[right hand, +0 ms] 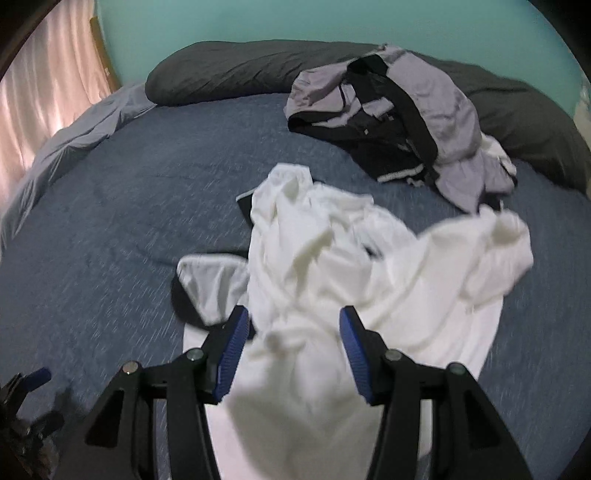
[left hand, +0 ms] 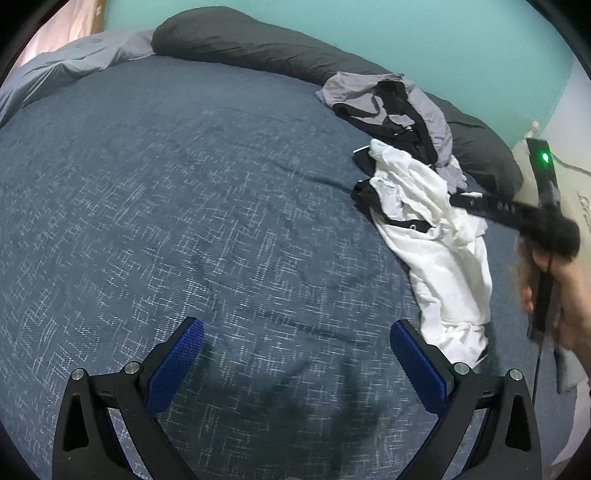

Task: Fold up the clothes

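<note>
Between right claw fingers, white garment (crumpled)

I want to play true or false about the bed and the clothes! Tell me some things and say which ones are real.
1. The left tongs are open with only blue bedspread between their pads. True.
2. The white garment is folded into a neat square. False: it lies crumpled and spread out.
3. A grey and black garment lies near the dark pillow, beyond the white one. True.
4. The right tongs are empty over bare bedspread. False: white cloth bunches up between their open pads.
5. The wall behind the bed is red. False: it is teal green.
</note>
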The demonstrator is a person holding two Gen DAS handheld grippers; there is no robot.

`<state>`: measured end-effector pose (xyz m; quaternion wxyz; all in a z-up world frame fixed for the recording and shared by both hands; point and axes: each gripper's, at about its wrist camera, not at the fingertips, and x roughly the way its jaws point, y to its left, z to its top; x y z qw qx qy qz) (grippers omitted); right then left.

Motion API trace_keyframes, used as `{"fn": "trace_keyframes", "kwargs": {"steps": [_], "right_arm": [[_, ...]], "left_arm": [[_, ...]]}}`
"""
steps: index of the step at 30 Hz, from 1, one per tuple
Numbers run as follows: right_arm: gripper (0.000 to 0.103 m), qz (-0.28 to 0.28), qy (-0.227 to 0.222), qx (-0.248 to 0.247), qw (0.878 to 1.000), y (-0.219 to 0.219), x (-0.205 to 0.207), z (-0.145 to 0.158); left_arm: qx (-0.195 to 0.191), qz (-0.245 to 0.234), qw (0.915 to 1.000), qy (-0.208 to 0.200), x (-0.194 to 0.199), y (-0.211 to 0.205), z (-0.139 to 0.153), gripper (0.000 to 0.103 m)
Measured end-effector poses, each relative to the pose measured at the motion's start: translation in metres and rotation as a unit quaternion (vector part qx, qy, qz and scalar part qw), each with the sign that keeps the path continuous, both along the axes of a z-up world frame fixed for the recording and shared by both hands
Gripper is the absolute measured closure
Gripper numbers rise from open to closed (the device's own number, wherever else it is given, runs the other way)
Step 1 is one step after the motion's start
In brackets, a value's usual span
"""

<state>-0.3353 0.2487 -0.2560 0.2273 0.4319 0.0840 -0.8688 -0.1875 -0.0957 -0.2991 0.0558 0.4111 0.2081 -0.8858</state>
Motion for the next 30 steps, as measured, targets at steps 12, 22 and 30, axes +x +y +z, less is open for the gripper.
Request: {"fn": "trace_keyframes", "kwargs": {"steps": [12,22,30], "right_arm": [[0.081,-0.001,0.009,0.022,1.000,-0.027,-0.039,-0.023],[0.100,-0.016,0.041,-0.025,0.999,0.013,-0.013,0.012],[0.101,-0.048,0.068,-0.055,0.995,0.089,0.027,0.056]], "left_arm": [[0.003,0.005,1.0000,-0.006,-0.006,-0.006,-0.008,0.000],[0.006,0.006,1.0000,-0.005,-0.004,-0.004,-0.006,0.000],[0.004,0.006,1.0000,-0.002,-0.004,-0.003,-0.002,0.000]]}}
